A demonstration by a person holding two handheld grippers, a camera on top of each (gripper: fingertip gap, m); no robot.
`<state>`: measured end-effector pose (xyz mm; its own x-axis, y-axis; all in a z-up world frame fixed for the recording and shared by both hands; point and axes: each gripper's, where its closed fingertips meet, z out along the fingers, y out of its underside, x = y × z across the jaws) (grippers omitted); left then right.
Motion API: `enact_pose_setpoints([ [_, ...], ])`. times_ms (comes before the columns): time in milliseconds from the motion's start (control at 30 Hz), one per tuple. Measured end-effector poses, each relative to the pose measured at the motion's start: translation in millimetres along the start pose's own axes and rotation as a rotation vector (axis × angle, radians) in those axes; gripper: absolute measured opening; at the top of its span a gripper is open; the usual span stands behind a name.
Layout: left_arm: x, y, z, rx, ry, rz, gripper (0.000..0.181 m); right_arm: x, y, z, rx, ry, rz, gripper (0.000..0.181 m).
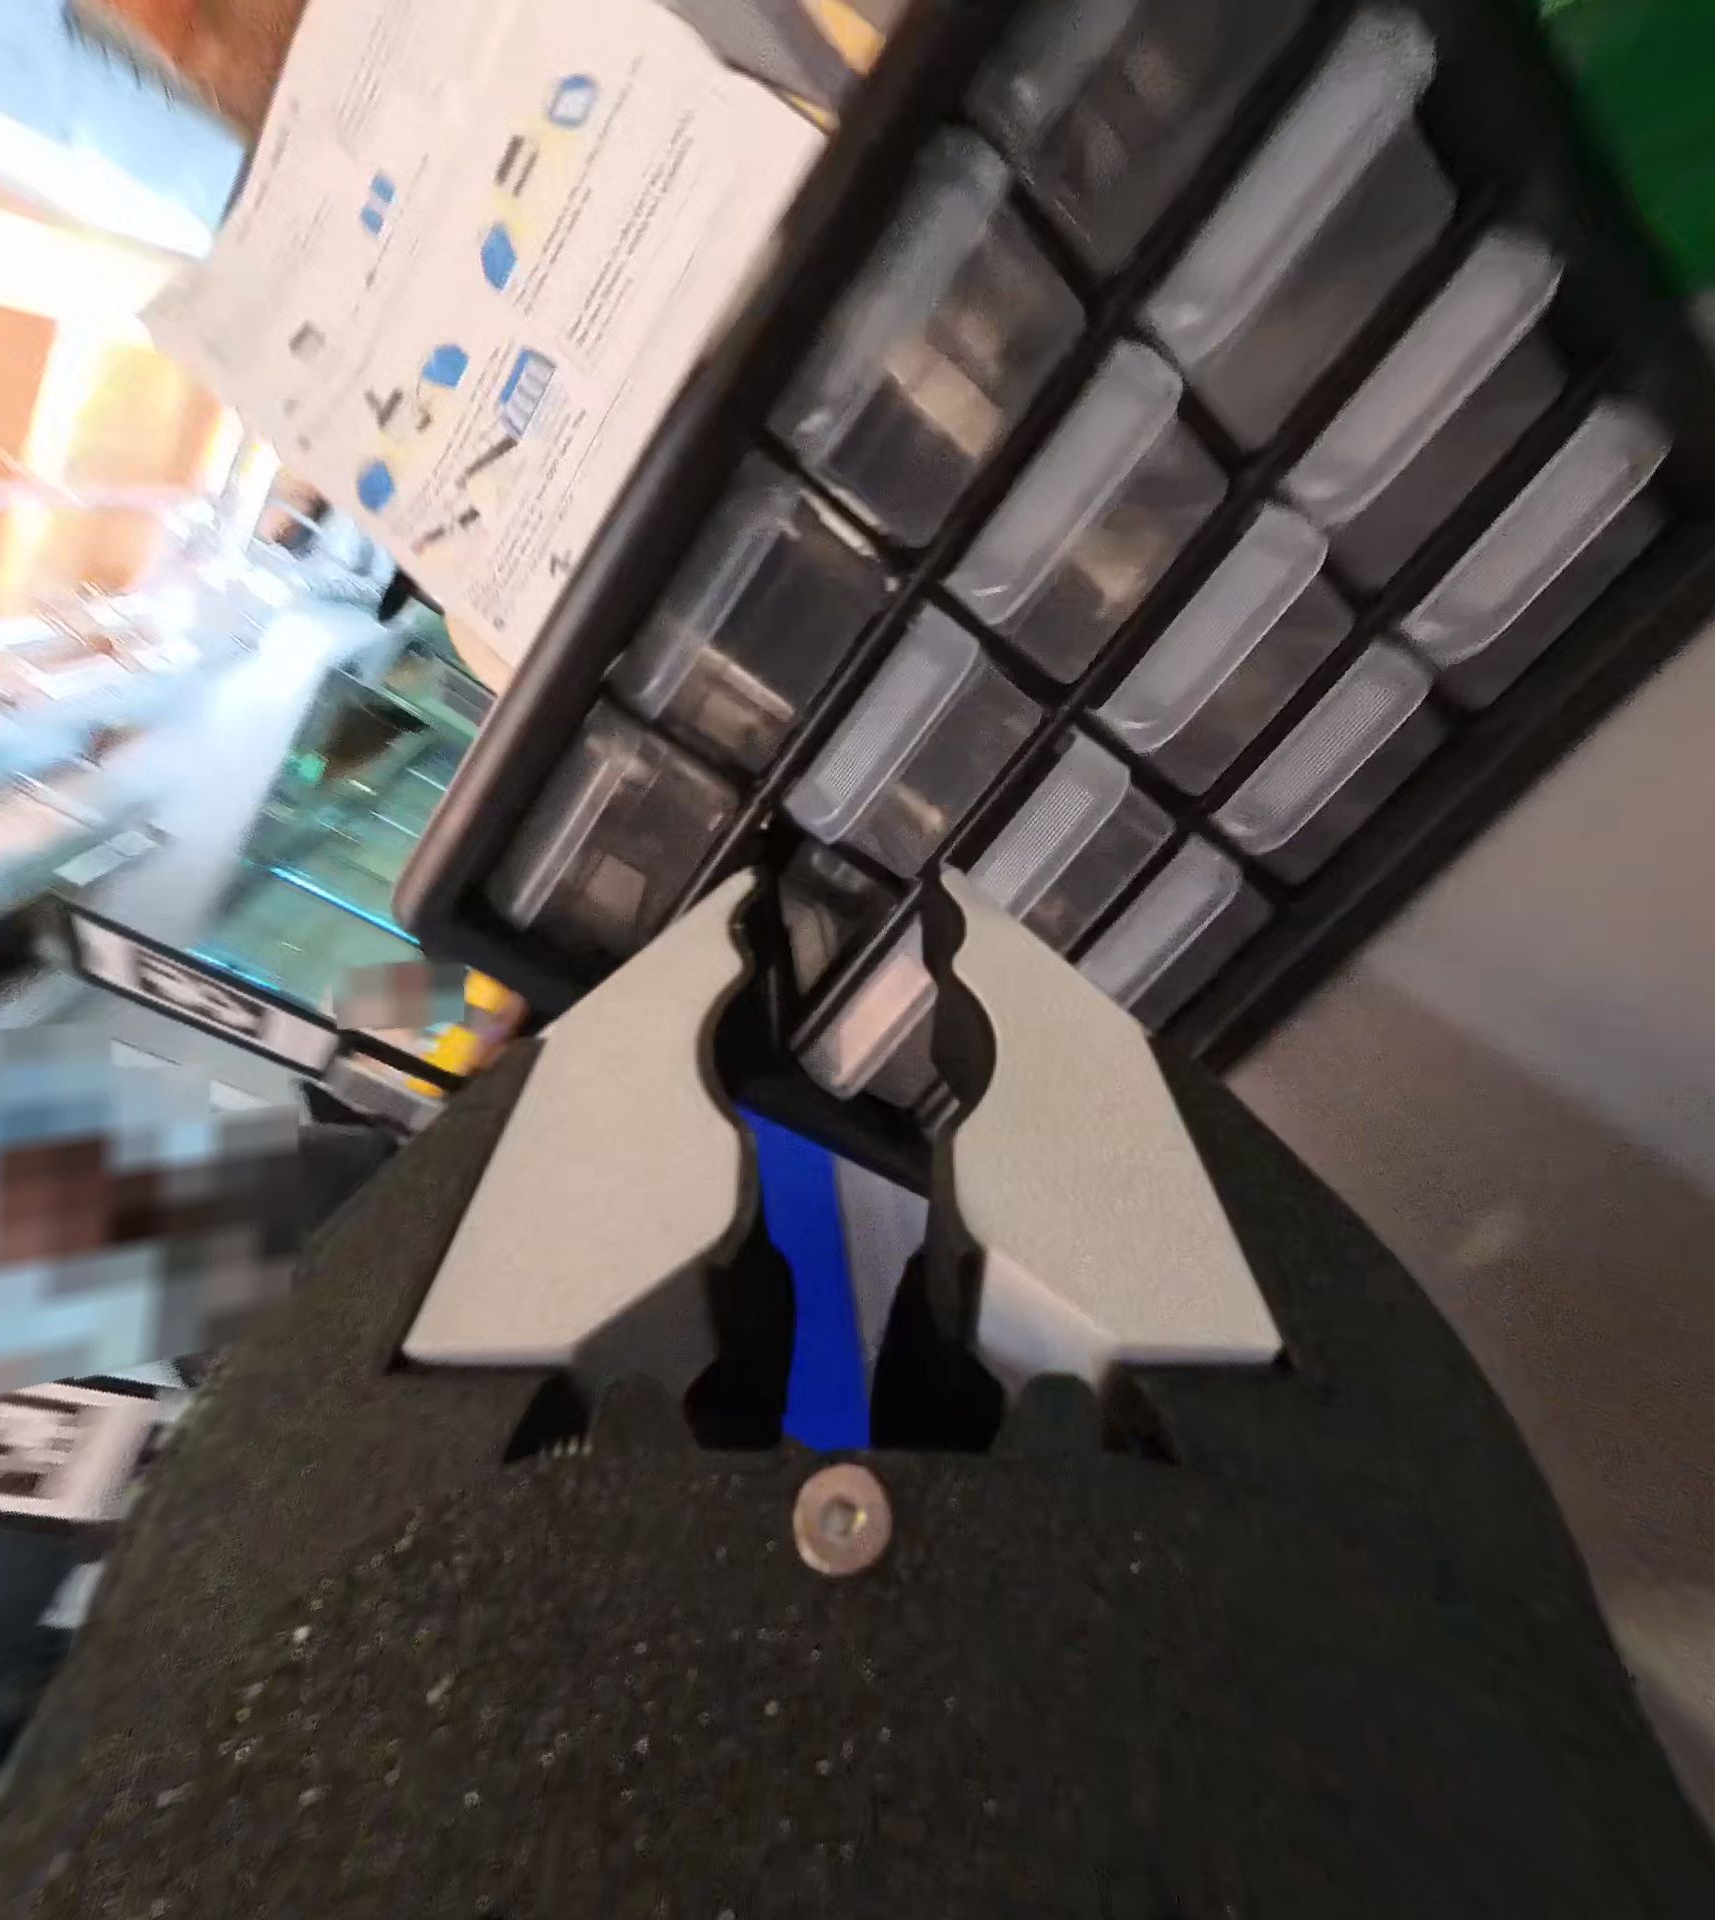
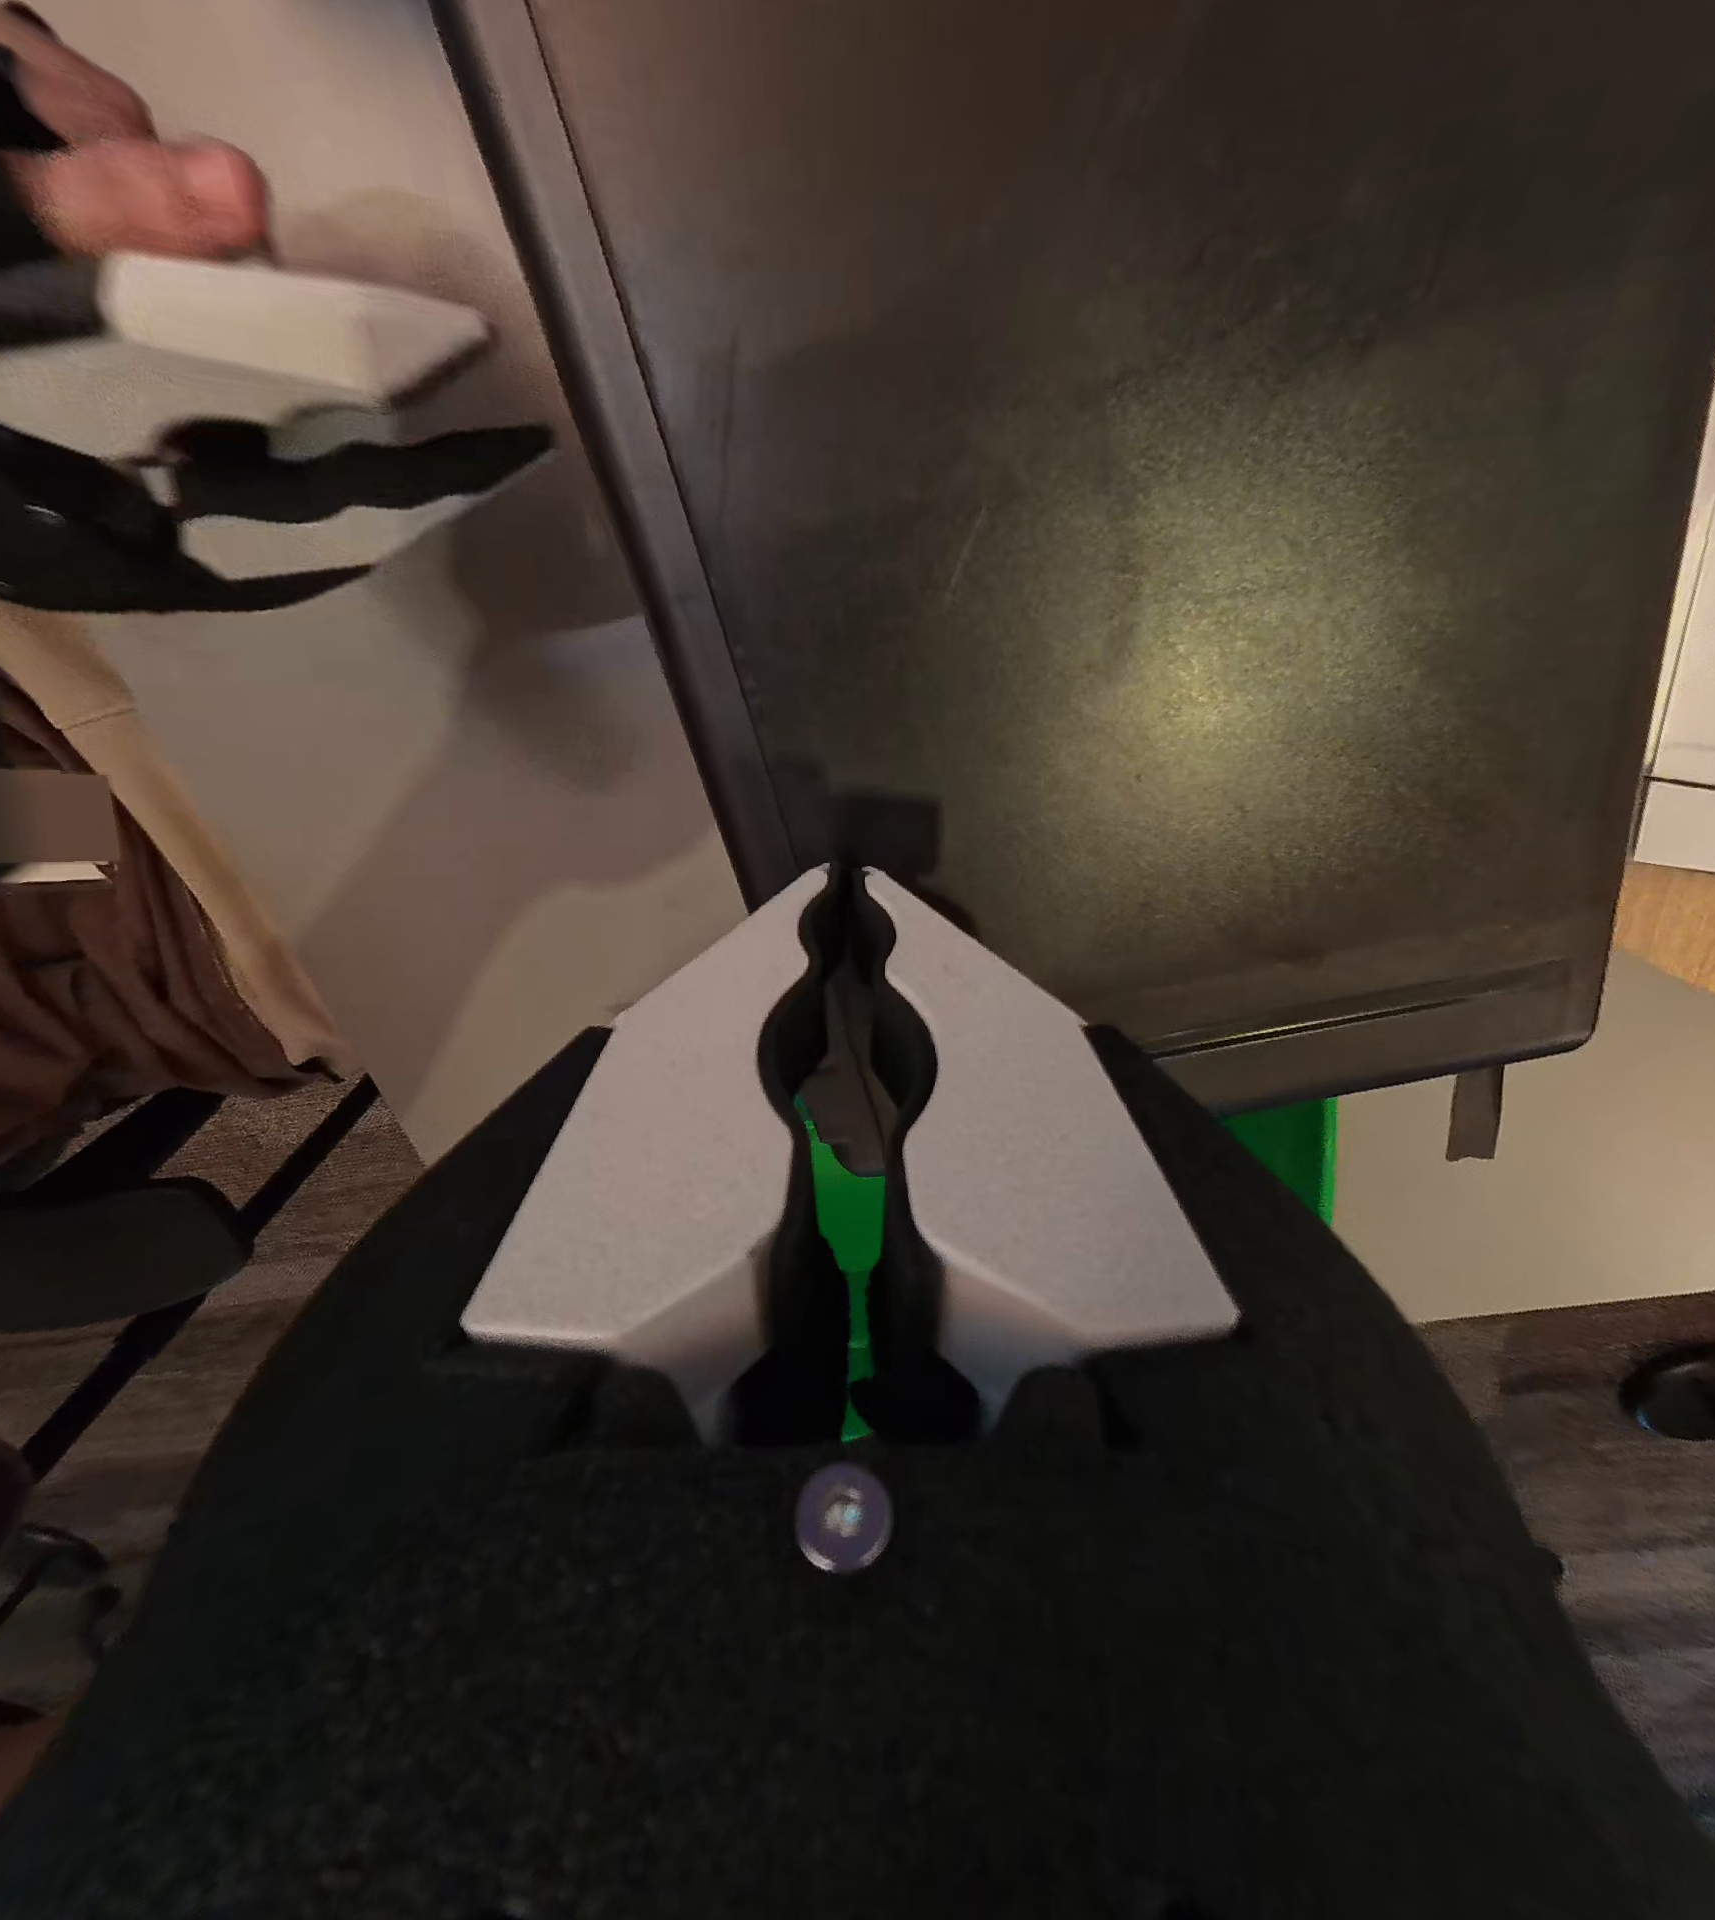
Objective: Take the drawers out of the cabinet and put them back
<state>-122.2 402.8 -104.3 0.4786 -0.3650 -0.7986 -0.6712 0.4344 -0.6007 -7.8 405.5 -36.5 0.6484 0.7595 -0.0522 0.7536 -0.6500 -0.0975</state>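
Beside cabinet [image 1: 1092, 520]: printed box [image 1: 479, 291].

1. The left tool [image 1: 848, 904] has two pale grey, wedge-shaped fingers [image 1: 624, 1122] with wavy black inner edges, seated in a coarse black speckled body.
2. A single silver hex-socket screw [image 1: 842, 1525] sits at the centre of that body, just behind the fingers.
3. The right tool [image 2: 845, 883] is built alike: grey angular fingers [image 2: 1029, 1132], scalloped black pads, a rough black housing and one round screw [image 2: 842, 1529].
4. In the right wrist view, the left tool [image 2: 313, 416] shows from the side, with light grey fingers and black linkage.
5. The person wears a loose tan-brown garment [image 2: 74, 935].
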Motion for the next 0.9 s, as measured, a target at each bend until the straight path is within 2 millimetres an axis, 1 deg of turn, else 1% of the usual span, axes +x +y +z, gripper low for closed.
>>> enact_pose_setpoints([
  [33,3.6,0.9,9.6,-0.013,-0.013,0.092,0.019,0.1,0.0,0.1,-0.003,0.005,-0.002,0.0],
  [67,7.6,2.2,18.3,-0.028,-0.022,0.172,0.019,0.1,0.0,0.0,-0.007,0.01,-0.008,0.0],
  [133,9.3,-5.4,27.9,-0.001,-0.062,0.266,0.019,0.1,0.0,0.1,-0.015,0.016,-0.008,0.0],
  [233,10.9,-11.8,33.5,0.005,-0.081,0.331,0.023,0.3,-0.2,0.1,-0.025,0.019,-0.009,0.0],
  [300,6.4,-15.9,35.1,0.017,-0.114,0.371,0.025,0.3,-0.3,0.1,-0.027,0.021,-0.014,0.0],
  [367,4.8,-14.3,39.8,0.002,-0.125,0.423,0.026,0.3,-0.4,0.2,-0.024,0.022,-0.015,0.0],
  [467,4.6,-10.7,47.4,-0.013,-0.144,0.49,0.023,0.5,-0.5,0.1,-0.011,0.022,-0.001,0.0],
  [600,5.8,-12.7,47.1,0.011,-0.185,0.547,0.015,0.1,-0.2,0.2,-0.011,0.024,-0.001,0.0],
  [633,3.7,-14.8,45.2,0.026,-0.204,0.548,0.008,0.2,-0.2,0.2,-0.015,0.026,-0.002,0.0],
  [767,4.5,-15.1,39.2,0.024,-0.191,0.565,0.007,0.3,-0.5,0.3,-0.034,0.033,-0.005,0.0],
  [900,6.0,-17.2,27.5,0.04,-0.191,0.603,0.006,0.3,-0.4,0.3,-0.039,0.039,-0.007,0.0],
])
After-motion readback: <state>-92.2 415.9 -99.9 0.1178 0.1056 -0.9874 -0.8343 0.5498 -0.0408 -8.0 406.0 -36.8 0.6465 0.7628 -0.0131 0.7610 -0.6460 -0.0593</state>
